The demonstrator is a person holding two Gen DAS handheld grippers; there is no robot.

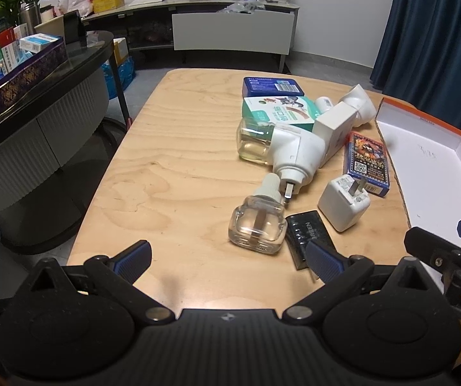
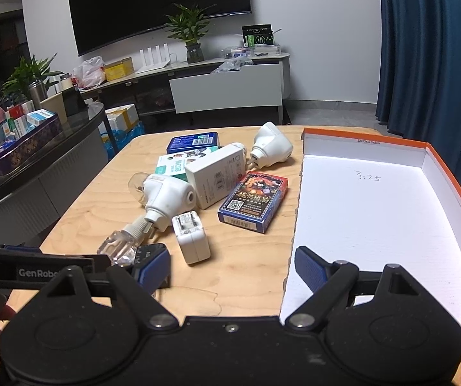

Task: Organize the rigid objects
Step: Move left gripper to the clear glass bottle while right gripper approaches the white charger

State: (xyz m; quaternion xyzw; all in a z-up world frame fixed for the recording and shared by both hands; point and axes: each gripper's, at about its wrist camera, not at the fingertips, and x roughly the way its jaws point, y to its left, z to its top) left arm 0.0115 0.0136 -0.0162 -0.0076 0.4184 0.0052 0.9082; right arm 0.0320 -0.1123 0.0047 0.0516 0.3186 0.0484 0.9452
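Left wrist view shows the left gripper (image 1: pixel 229 254) spread wide and empty above the wooden table (image 1: pixel 179 167), the right gripper (image 2: pixel 232 265) likewise, with the clutter of boxes, plugs and bottles (image 2: pixel 212 186) beside the orange-rimmed box (image 2: pixel 375 212).

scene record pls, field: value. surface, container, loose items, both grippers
surface: wooden table
container: orange-edged box, white inside, nothing in it, right side of table
loose items: card deck, white charger, clear refill bottle, plug-in vaporizer, white flat box, blue tin, teal box, black case
left hand-held gripper: open, holding nothing, near the bottle and case
right hand-held gripper: open, holding nothing, at the box's left edge
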